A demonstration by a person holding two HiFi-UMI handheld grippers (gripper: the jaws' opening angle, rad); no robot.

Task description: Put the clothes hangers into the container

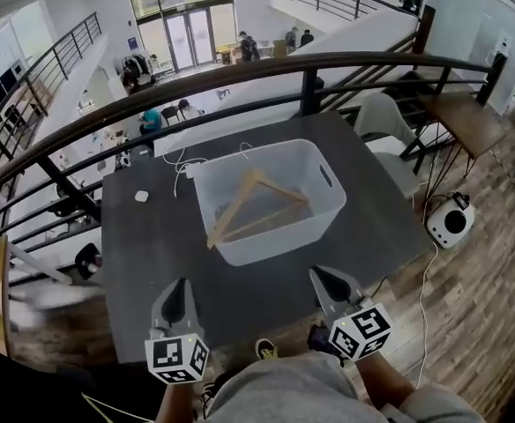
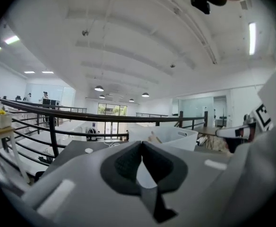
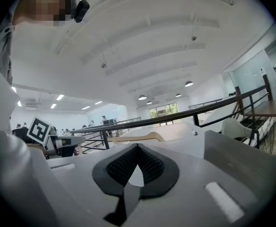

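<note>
A white plastic container [image 1: 328, 203] stands in the middle of the dark table [image 1: 152, 245]. A wooden clothes hanger [image 1: 240, 208] lies tilted inside it, one end leaning on the near left wall. My left gripper [image 1: 179, 284] hovers over the table's near edge, left of the container, shut and empty. On the other side my right gripper [image 1: 318, 277] is level with it, also shut and empty. The left gripper view shows the jaws [image 2: 141, 144] closed together and the container [image 2: 176, 136] beyond. In the right gripper view the jaws [image 3: 138, 147] meet, and the hanger's curved top [image 3: 145, 136] shows above them.
A small white puck [image 1: 141, 196] and a white cable [image 1: 182, 160] lie on the table behind the container. A black railing [image 1: 240, 70] runs along the far side. A white chair [image 1: 383, 117], a wooden side table [image 1: 465, 120] and a round white device [image 1: 451, 222] stand to the right.
</note>
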